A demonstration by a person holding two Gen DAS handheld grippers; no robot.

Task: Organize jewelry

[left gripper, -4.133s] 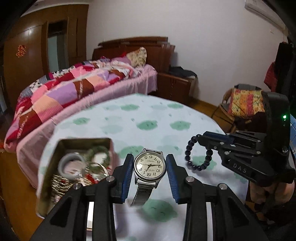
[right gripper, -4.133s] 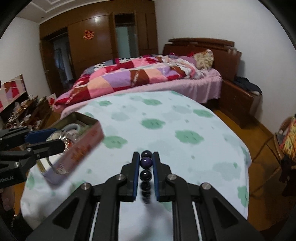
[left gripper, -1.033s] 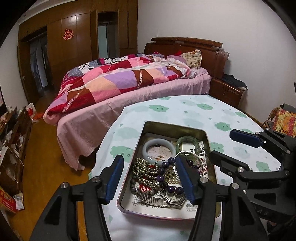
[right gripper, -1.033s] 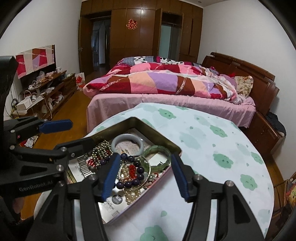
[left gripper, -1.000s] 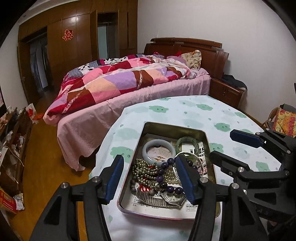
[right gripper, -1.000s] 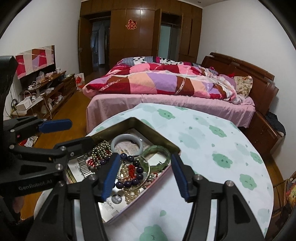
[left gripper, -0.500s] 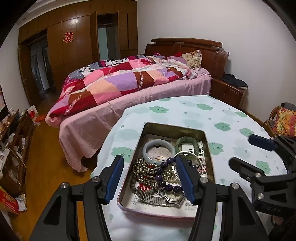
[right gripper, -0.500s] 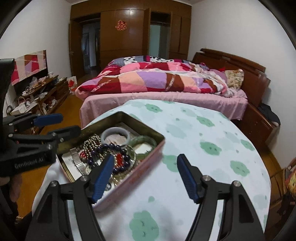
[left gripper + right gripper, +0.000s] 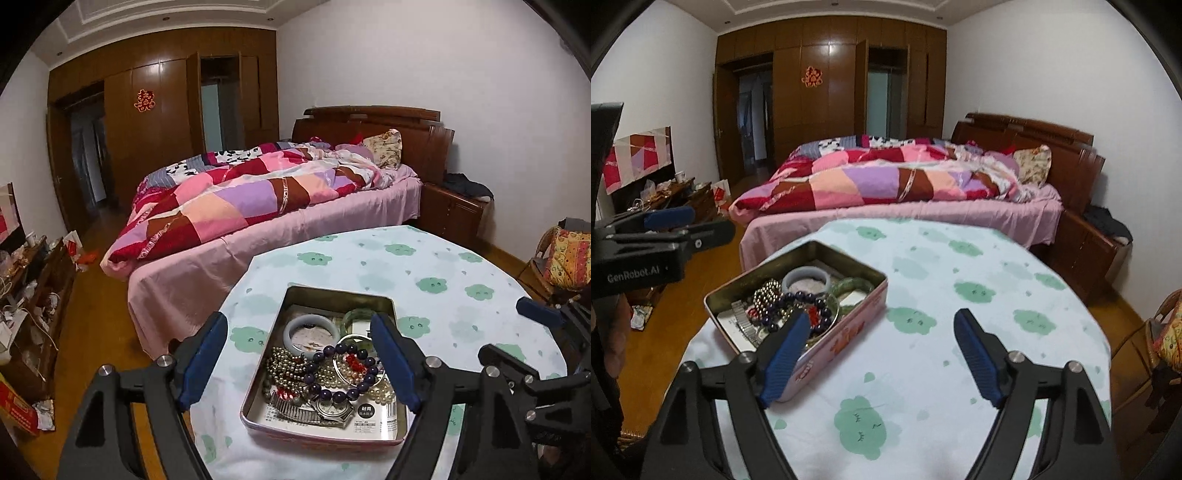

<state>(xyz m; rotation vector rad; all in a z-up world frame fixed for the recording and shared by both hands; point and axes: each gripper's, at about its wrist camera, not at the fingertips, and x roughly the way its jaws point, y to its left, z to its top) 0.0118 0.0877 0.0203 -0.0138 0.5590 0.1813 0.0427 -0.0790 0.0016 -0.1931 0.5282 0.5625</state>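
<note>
Now the tin [image 9: 334, 295] on the table [image 9: 424, 258] already held the watch [image 9: 328, 408], the dark bead bracelet [image 9: 347, 384] and the bangles. The sensible move was to draw both tools clear without bumping its rim. The left gripper [image 9: 301, 363] and the right gripper [image 9: 882, 354] had just been opening; their jaws stood wide apart, holding and touching nothing.

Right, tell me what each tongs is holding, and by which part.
Nothing. Left tongs and right tongs both stand open and empty; the dark purple bead bracelet lies in the rectangular metal tin.
</note>
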